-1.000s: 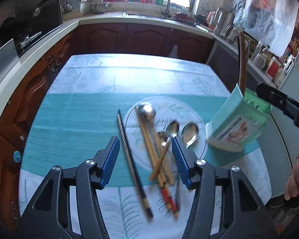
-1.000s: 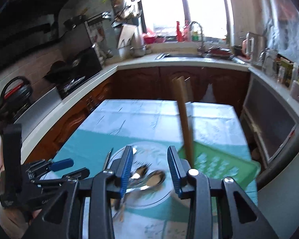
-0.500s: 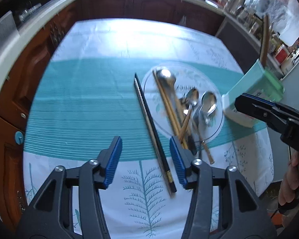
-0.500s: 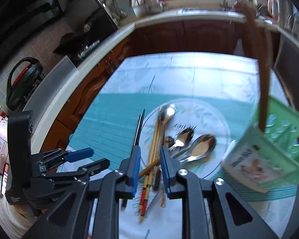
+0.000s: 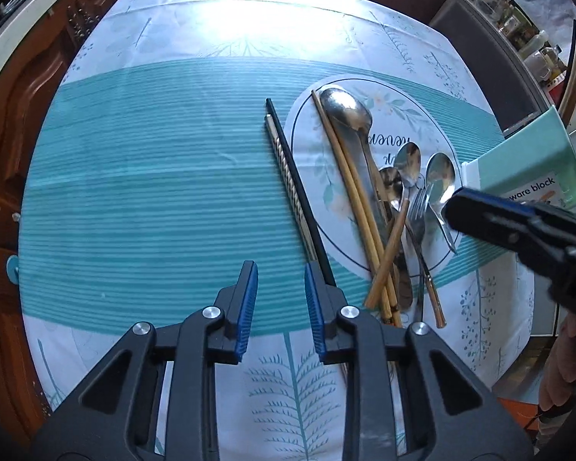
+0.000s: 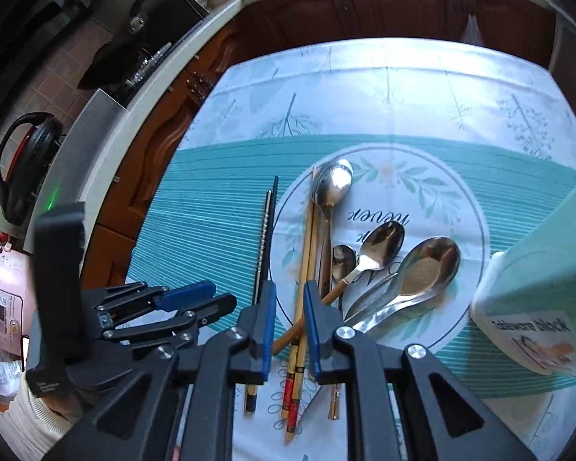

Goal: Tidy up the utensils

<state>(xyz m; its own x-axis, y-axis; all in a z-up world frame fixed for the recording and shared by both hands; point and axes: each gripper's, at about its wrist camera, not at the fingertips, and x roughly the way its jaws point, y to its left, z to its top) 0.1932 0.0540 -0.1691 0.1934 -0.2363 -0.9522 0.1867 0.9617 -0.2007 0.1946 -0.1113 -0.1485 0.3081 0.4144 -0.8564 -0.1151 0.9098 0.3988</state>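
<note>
"Tableware block" on green holder (image 6: 533,330)

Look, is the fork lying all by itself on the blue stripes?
No, the fork lies in the pile of spoons on the white printed circle.

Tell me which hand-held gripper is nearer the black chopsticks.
Left. The left hand-held gripper has its right finger right over the near end of the black chopsticks. The right hand-held gripper straddles the bamboo chopsticks beside them.
</note>
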